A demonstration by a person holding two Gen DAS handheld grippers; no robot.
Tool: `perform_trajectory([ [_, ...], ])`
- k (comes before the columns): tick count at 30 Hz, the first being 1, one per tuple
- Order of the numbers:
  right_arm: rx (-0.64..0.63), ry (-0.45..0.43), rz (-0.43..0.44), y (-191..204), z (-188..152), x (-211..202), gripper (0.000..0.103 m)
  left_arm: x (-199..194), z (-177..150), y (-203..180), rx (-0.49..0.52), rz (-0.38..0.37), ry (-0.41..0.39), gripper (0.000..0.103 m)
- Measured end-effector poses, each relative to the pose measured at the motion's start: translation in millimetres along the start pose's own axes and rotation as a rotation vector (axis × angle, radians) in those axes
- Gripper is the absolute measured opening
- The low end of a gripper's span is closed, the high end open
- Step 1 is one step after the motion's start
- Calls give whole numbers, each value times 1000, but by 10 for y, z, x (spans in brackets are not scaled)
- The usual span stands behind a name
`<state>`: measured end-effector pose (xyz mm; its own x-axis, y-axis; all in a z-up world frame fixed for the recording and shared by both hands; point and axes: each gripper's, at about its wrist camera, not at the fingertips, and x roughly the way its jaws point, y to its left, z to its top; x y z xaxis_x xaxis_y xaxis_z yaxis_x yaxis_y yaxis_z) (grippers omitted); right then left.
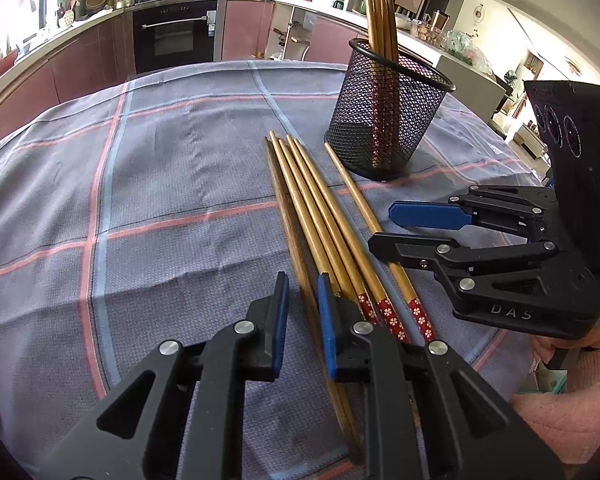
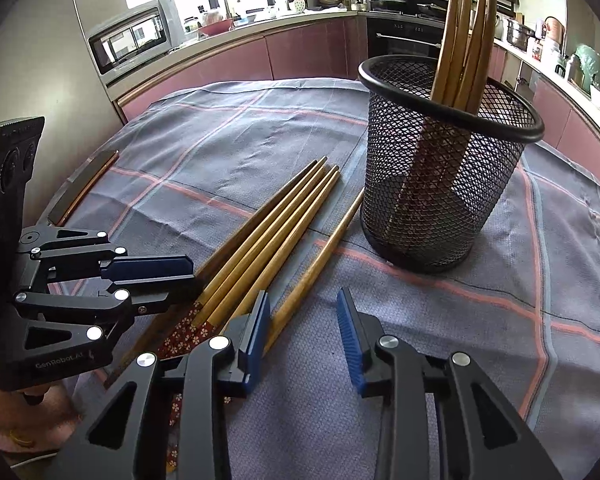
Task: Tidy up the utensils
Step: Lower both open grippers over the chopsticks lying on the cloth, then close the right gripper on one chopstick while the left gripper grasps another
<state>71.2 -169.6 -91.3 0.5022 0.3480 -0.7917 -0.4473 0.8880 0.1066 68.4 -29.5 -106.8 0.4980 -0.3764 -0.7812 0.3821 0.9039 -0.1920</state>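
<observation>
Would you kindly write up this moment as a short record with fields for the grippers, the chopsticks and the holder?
left gripper: open, low over the handle ends of the loose chopsticks, holding nothing
right gripper: open, empty, beside the same ends
loose chopsticks: flat on the tablecloth, four bunched, one apart nearer the holder
mesh holder: upright, black
stored chopsticks: standing in the holder, leaning
</observation>
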Motion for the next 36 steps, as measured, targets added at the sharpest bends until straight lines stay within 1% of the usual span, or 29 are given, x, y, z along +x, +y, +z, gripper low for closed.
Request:
perform_trajectory([
  [3, 5, 6, 4, -57, -9, -17, 22, -22, -41, 9, -27, -14, 5, 13],
  [4, 11, 7, 11, -80, -12, -23, 22, -30, -50, 1, -31, -19, 7, 11],
  [7, 13, 6, 9, -82, -4, -19, 22, -28, -36, -20, -23, -27, 11, 11],
  [13, 26, -3, 8, -81, 42, 17, 24, 87, 117, 20, -4, 10, 12, 13],
  [17, 34, -11, 4, -100, 77, 43, 24, 176, 246, 23, 20, 48, 10, 13],
  [22, 44, -24, -1, -105, 146, 99, 26, 275, 406, 51, 30, 67, 11, 13],
  [26, 50, -34, 0, -102, 173, 127, 27, 314, 460, 41, 30, 82, 7, 10],
  [27, 58, -37, 3, -113, 175, 125, 26, 316, 461, 43, 25, 84, 4, 10],
  [28, 71, -40, 5, -134, 170, 122, 22, 325, 465, 40, 19, 85, 2, 10],
  [29, 85, -44, 8, -154, 161, 116, 21, 323, 463, 41, 13, 86, -1, 10],
  [31, 118, -47, 26, -213, 147, 103, 10, 310, 446, 43, -4, 83, -9, 9],
  [33, 143, -49, 51, -256, 130, 90, 9, 290, 431, 49, -20, 81, -18, 8],
  [36, 158, -57, 64, -275, 106, 52, 7, 231, 398, 61, -37, 76, -32, 8],
])
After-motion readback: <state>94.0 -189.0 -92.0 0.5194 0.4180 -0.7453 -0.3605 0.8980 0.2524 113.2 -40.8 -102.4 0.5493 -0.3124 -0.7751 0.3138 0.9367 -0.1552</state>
